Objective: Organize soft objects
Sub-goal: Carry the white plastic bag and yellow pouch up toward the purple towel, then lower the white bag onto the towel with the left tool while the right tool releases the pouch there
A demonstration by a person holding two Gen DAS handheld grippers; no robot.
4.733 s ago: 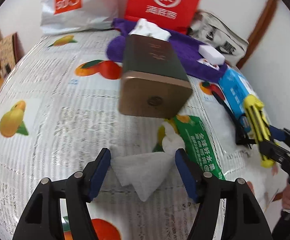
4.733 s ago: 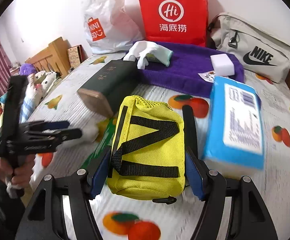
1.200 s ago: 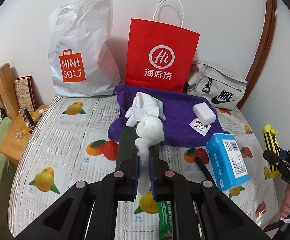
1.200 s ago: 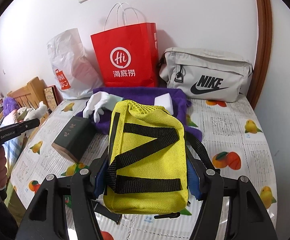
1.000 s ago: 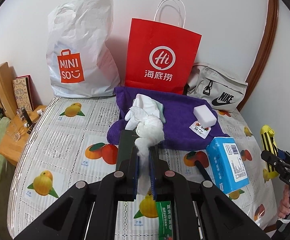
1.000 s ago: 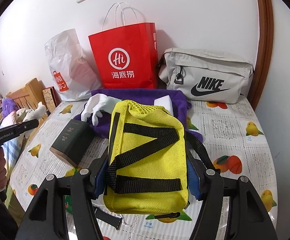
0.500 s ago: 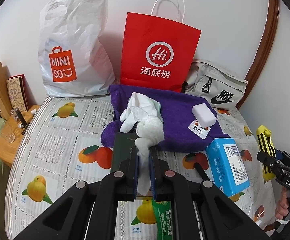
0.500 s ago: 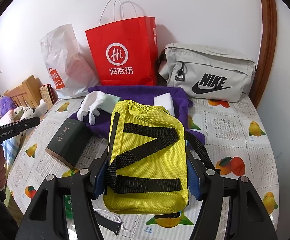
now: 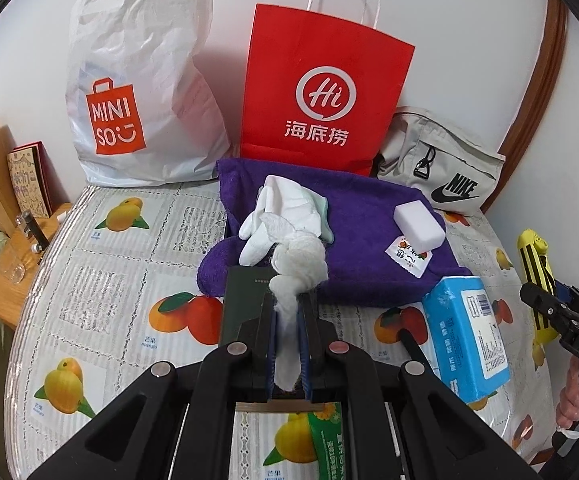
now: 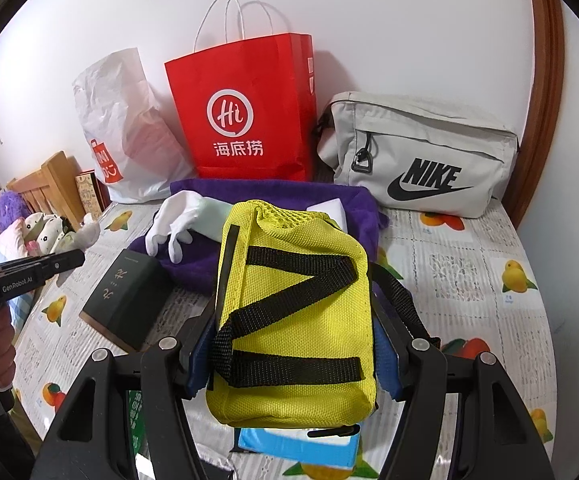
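Note:
My left gripper (image 9: 288, 304) is shut on a crumpled white tissue (image 9: 299, 268) and holds it above the table, in front of the purple towel (image 9: 353, 240). White gloves (image 9: 281, 212) and a white sponge block (image 9: 419, 228) lie on the towel. My right gripper (image 10: 293, 344) is shut on a yellow mesh pouch (image 10: 293, 332) with black straps, held above the table. The pouch also shows at the right edge of the left wrist view (image 9: 535, 276). The towel (image 10: 273, 196) and the gloves (image 10: 177, 220) show behind the pouch.
A dark green box (image 9: 245, 308) lies below my left gripper. A blue tissue pack (image 9: 465, 332) and a green packet (image 9: 329, 440) lie on the fruit-print tablecloth (image 9: 101, 292). A white Miniso bag (image 9: 141, 80), a red paper bag (image 9: 321, 96) and a grey Nike bag (image 9: 441, 168) stand against the wall.
My left gripper picked the tissue up off the table, raised it and edged forward toward the towel. My right gripper lifted the yellow pouch up from the table.

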